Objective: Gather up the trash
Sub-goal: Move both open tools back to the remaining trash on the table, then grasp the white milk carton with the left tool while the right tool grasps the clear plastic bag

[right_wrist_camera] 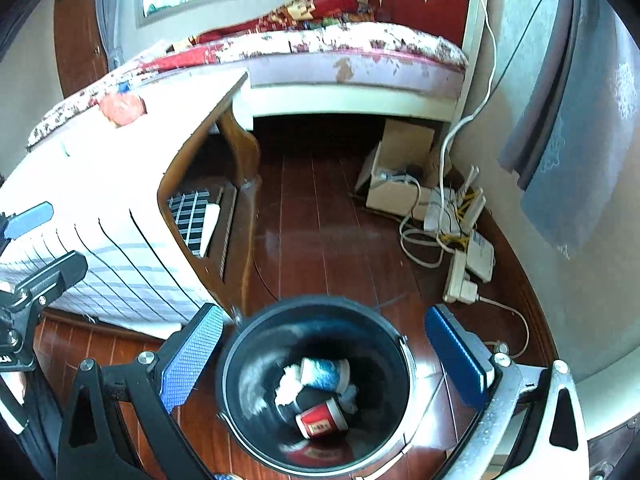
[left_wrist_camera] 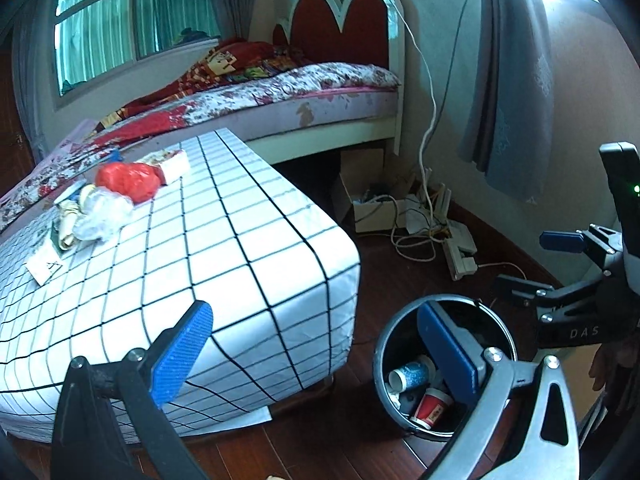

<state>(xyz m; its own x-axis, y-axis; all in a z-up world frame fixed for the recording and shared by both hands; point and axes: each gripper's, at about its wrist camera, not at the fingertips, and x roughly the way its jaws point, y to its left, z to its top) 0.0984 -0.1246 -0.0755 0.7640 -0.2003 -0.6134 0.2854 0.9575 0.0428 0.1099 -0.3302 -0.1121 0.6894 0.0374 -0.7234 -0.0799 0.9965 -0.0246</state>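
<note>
Round black bin (right_wrist_camera: 316,384) holding paper cups (right_wrist_camera: 322,420), both grippers' ribbed blue jaws apart, empty

Black bin (right_wrist_camera: 240,380) (red cup (right_wrist_camera: 320,422), blue cup (right_wrist_camera: 326,374))

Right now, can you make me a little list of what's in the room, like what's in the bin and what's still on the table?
bin: black round bin on the wooden floor beside the table
in the bin: blue paper cup, red paper cup, white crumpled tissue
table: grid-patterned cloth covers it
still on the table: red plastic bag, clear crumpled plastic, some paper packets
left gripper: open, empty
right gripper: open, empty, above the bin
</note>
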